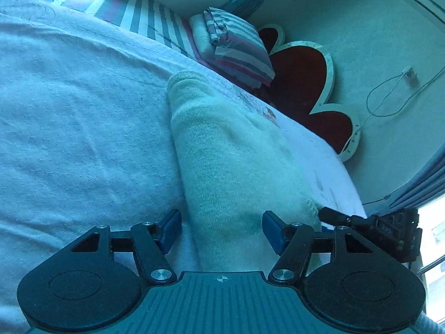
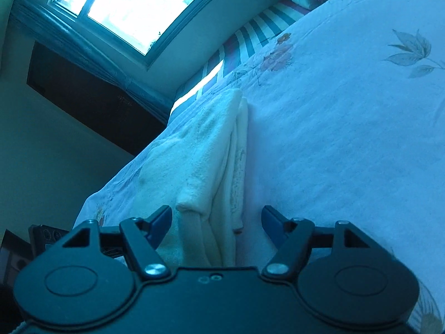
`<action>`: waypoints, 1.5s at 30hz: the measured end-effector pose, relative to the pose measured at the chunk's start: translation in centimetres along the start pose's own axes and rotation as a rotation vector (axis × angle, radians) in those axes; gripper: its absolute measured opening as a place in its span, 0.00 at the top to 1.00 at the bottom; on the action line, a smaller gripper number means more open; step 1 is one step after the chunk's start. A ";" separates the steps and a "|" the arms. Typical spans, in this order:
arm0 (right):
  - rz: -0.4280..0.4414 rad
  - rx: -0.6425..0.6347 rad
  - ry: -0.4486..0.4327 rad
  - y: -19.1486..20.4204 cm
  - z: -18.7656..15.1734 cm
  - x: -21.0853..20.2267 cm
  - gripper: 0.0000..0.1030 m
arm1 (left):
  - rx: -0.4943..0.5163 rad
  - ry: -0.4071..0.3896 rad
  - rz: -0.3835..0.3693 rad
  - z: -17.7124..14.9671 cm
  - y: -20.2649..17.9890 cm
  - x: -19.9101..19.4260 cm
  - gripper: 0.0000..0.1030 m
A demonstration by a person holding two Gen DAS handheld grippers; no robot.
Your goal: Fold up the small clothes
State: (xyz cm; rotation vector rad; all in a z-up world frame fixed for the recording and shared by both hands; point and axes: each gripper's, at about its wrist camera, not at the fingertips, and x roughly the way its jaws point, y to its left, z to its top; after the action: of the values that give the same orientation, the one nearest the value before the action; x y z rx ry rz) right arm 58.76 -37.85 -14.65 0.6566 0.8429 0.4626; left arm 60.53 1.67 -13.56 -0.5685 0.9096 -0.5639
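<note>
Folded garment [image 1: 236,161] lies between the open left tool's [image 1: 221,229] fingers.

Floral bedsheet [image 2: 347,111], striped folded bedding [image 1: 239,47], red headboard [image 1: 303,83], window [image 2: 128,8]

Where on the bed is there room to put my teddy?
Plenty of bare bedspread left of the folded cream garment, up to the striped sheet. It is crowded near the striped bedding pile by the headboard.

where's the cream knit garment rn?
The cream knit garment lies folded lengthwise on the bedspread, running forward between the open fingers of both the left gripper and right gripper.
</note>
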 end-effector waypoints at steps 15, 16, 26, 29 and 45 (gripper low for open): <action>0.089 -0.086 0.069 0.5 1.7 3.1 0.30 | 0.012 0.014 -0.120 0.9 0.5 3.5 0.38; 0.090 -0.090 0.070 0.6 1.8 3.1 0.30 | 0.021 0.017 -0.117 1.2 0.4 3.6 0.38; 0.024 -0.222 0.071 2.4 1.4 3.8 0.36 | 0.149 -0.004 -0.043 1.3 -1.4 3.0 0.42; 0.002 -0.219 0.071 2.3 1.5 3.9 0.50 | 0.166 -0.007 -0.018 1.6 -1.9 3.1 0.51; -0.057 -0.330 -0.012 8.7 0.9 0.1 0.68 | 0.305 -0.056 0.034 3.3 -7.2 -1.8 0.69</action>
State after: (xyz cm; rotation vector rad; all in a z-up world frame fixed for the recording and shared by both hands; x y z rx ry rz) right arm 58.54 -31.95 -8.25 0.3299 0.7497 0.5315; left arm 60.94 -1.60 -6.20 -0.2912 0.7604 -0.6386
